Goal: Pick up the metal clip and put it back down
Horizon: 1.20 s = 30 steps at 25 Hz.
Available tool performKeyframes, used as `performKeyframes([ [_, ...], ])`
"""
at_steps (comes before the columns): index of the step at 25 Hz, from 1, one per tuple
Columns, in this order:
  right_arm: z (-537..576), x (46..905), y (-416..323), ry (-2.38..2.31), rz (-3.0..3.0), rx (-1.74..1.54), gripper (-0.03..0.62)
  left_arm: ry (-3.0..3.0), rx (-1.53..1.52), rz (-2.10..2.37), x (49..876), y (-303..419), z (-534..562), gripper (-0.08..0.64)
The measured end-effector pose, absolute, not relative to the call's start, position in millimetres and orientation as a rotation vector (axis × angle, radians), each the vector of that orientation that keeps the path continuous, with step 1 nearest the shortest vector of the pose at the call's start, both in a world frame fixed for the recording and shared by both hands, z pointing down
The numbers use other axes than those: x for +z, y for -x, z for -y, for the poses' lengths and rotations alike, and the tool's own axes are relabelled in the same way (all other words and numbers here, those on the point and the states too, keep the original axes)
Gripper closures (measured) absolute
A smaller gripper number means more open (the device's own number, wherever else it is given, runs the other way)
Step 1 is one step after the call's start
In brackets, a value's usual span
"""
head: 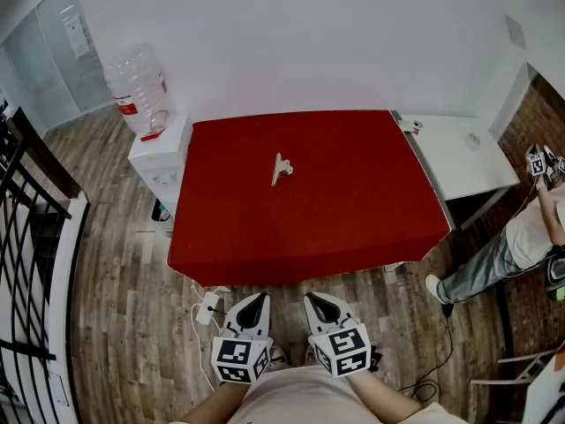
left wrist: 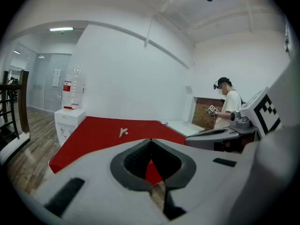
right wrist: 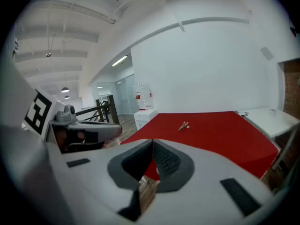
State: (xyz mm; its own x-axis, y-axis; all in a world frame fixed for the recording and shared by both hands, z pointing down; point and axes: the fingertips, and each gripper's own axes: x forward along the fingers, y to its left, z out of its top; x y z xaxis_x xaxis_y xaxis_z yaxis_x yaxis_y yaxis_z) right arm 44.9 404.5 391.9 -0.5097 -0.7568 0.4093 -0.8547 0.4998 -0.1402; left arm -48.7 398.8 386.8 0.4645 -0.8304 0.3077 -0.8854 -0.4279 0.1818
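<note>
Left gripper (head: pixel 262 297) and right gripper (head: pixel 310 297) tilt slightly down, both closed

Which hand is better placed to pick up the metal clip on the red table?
Left, but only narrowly. The left tool and right tool both hang shut, short of the red table. The metal clip lies slightly nearer the left one.

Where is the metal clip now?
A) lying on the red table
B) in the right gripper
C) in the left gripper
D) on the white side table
A: the metal clip lies on the red table; the left gripper and right gripper are shut and empty.
</note>
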Motion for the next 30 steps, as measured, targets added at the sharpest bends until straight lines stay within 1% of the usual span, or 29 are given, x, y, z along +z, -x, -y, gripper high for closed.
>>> performKeyframes([
  [10,-393.3,389.6,-15.5,-1.374,2.449,0.387,0.586,-2.456,0.218,1.414,383.5,69.9,-379.2,0.554],
  [15,-362.8,396.5,-12.3,-1.342,2.464,0.389,0.586,-2.444,0.223,1.418,391.1,72.7,-350.5,0.554],
  [23,-244.6,412.4,-24.8,-1.26,2.487,0.378,0.584,-2.4,0.215,1.457,409.0,60.4,-238.1,0.554],
  [30,-140.6,402.4,-42.3,-1.142,2.531,0.346,0.584,-2.393,0.222,1.522,394.6,40.0,-128.7,0.554],
])
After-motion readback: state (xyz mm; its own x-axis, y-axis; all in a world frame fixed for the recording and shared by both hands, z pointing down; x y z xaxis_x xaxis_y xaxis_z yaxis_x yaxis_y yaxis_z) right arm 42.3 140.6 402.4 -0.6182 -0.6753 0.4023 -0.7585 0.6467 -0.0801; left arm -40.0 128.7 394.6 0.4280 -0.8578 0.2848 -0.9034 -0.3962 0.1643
